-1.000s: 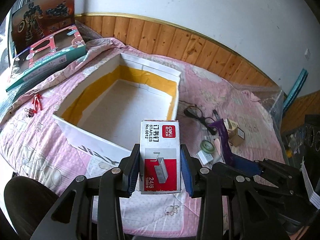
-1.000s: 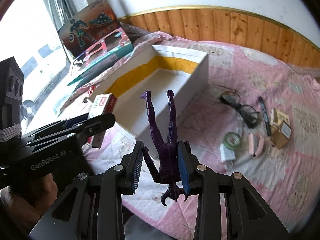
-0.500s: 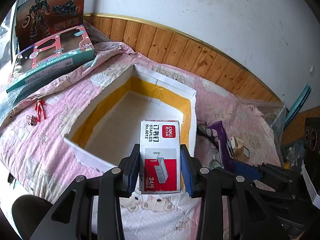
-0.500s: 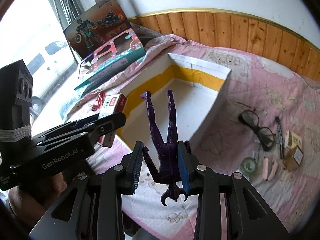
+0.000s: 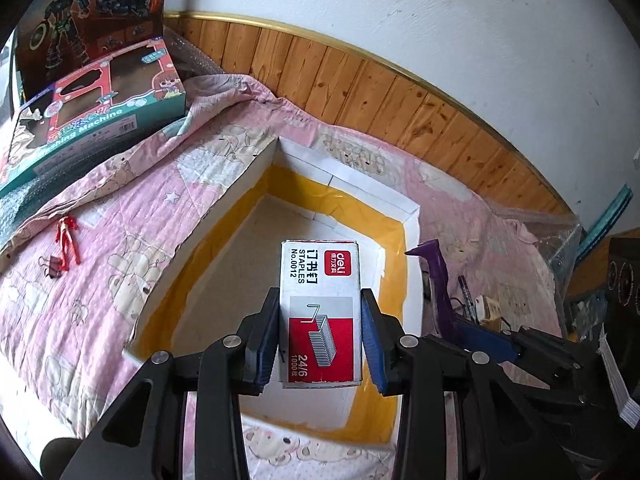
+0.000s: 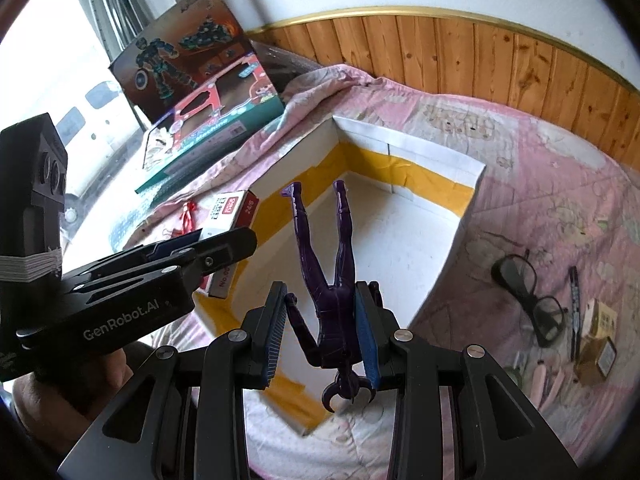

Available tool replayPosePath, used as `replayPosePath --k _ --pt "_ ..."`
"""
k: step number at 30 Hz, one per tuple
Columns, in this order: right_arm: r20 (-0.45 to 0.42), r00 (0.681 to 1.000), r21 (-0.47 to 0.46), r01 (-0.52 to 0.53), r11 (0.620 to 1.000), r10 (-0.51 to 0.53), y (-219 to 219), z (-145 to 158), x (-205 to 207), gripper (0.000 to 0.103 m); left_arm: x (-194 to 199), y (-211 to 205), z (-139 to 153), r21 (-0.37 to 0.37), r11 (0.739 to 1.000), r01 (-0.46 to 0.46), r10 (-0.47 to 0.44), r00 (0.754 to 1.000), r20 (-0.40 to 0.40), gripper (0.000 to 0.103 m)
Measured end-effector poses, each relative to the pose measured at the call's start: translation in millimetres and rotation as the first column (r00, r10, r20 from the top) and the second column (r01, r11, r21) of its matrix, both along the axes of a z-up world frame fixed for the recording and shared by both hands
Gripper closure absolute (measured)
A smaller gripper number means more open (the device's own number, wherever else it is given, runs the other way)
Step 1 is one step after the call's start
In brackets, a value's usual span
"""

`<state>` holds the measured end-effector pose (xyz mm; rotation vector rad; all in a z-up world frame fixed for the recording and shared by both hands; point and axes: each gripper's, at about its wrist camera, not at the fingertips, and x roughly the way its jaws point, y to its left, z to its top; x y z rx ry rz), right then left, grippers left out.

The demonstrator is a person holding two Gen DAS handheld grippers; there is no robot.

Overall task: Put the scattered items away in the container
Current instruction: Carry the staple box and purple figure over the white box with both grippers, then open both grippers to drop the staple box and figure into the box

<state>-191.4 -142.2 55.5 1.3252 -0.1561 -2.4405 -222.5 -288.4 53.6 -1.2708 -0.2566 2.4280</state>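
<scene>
Left gripper (image 5: 320, 340): closed on staple box (image 5: 320, 312), held above the white container (image 5: 412, 216)
Right gripper (image 6: 322, 332): clamped on purple figure (image 6: 332, 276), held head-down over the same container

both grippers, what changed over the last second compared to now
Both grippers moved forward over the white box. The staples box in the left gripper went from short of the near wall to above the interior. The purple figure in the right gripper likewise now hangs over the box. Nothing was released: both grips are unchanged. The glasses and the small items beside them stayed on the pink quilt.
</scene>
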Motion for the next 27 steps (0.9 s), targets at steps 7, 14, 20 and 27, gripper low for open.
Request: replayPosePath --k 7,14,20,27 --pt "0.021 1.0 0.019 -0.009 1.0 0.009 -2 -13 -38 0.068 -34 8 -13 -0.043 0.999 -0.001 0.003 0.999 0.039 0.064" --pt "0.061 0.998 0.047 -0.01 0.999 0.007 1 -31 -70 0.068 -66 21 -27 -0.095 0.995 0.012 -0.004 0.996 0.086 0.064" --pt "0.095 0.995 0.061 -0.015 0.998 0.009 4 -43 -95 0.067 -92 28 -40 -0.119 0.993 0.004 0.012 0.991 0.136 0.064" --pt "0.125 0.992 0.09 -0.023 0.996 0.012 5 -57 -120 0.067 -120 38 -59 -0.151 0.988 0.016 0.012 0.983 0.182 0.064"
